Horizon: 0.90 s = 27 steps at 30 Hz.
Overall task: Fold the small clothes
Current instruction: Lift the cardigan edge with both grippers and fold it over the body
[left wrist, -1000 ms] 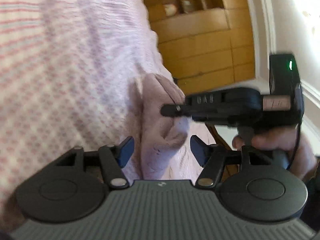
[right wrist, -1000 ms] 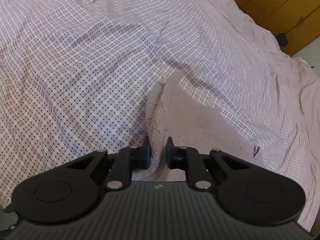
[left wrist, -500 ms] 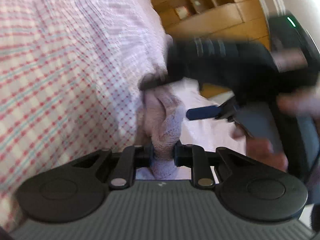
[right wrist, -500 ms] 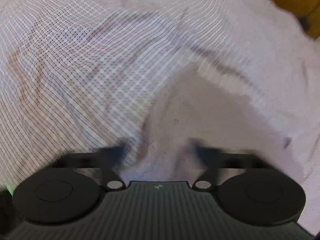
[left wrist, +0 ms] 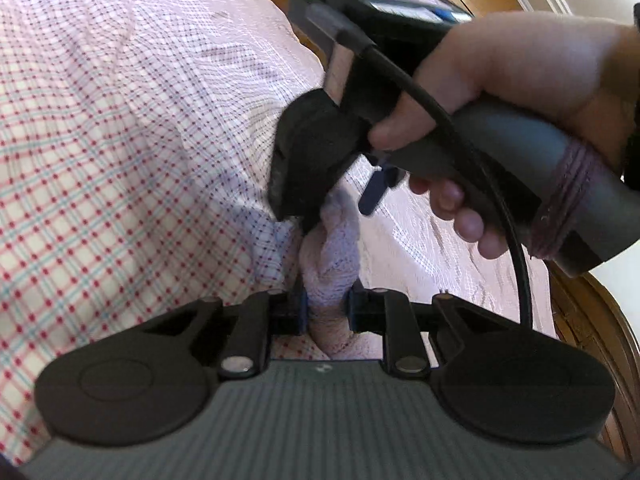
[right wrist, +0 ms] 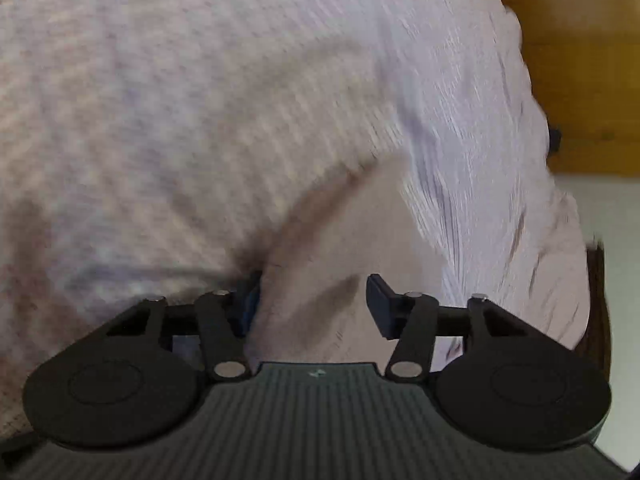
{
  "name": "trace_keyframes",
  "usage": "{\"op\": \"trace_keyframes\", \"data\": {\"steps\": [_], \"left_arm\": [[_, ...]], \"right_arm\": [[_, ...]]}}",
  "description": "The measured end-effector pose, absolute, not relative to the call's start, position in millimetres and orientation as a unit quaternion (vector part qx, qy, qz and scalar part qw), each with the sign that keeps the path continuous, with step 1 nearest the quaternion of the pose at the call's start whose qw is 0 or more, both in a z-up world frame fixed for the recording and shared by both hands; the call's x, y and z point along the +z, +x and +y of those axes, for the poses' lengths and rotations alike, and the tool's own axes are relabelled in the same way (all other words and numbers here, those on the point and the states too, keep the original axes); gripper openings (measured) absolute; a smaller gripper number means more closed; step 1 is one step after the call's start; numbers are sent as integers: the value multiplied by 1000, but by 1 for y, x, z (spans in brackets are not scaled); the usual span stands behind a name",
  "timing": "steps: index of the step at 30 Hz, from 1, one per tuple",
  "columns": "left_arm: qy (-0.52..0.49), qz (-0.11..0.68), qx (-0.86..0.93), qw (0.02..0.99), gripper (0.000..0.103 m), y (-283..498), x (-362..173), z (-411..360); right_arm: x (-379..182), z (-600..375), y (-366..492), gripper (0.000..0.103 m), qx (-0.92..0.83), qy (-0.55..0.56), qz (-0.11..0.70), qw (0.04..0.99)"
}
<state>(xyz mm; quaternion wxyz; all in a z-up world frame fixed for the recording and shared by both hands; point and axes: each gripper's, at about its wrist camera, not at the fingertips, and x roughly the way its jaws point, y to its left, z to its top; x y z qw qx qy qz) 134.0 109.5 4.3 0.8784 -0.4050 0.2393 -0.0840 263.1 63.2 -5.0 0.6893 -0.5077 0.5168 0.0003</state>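
Right hand-held gripper (right wrist: 312,300) lowered, closing around pink garment (right wrist: 320,264), checked sheet (right wrist: 160,100)

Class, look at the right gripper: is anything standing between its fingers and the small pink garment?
Nothing visible does. The right gripper has the pink garment lying between its closing fingers, over the checked bedsheet. The left gripper already pinches another part of it.

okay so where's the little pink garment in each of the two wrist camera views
Left wrist view: the pink garment is low centre, a bunched knit strip pinched by the left gripper, running up toward the right gripper.
Right wrist view: it is low centre, blurred, lying between the right gripper's closing jaws, whose pads do not yet press it.
Shared landmark: the checked bedsheet beneath it.
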Motion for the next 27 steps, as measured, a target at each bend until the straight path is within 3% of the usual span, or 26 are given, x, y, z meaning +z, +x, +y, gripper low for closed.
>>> {"op": "trace_keyframes", "data": {"steps": [2, 4, 10, 15, 21, 27], "left_arm": [[-409, 242, -91, 875, 21, 136, 5, 108], [-410, 245, -95, 874, 20, 141, 8, 111], [-395, 260, -72, 878, 20, 152, 24, 120], [-367, 283, -35, 886, 20, 162, 45, 98], [-318, 228, -74, 917, 20, 148, 74, 53], [-285, 206, -126, 928, 20, 143, 114, 16]], "right_arm": [[-4, 61, 263, 20, 13, -490, 521, 699], [4, 62, 257, 17, 51, -488, 485, 724], [47, 26, 259, 15, 118, -387, 447, 798], [46, 5, 261, 15, 131, -366, 443, 808], [60, -28, 263, 15, 96, -370, 431, 817], [112, -90, 240, 15, 100, -346, 389, 848]]}}
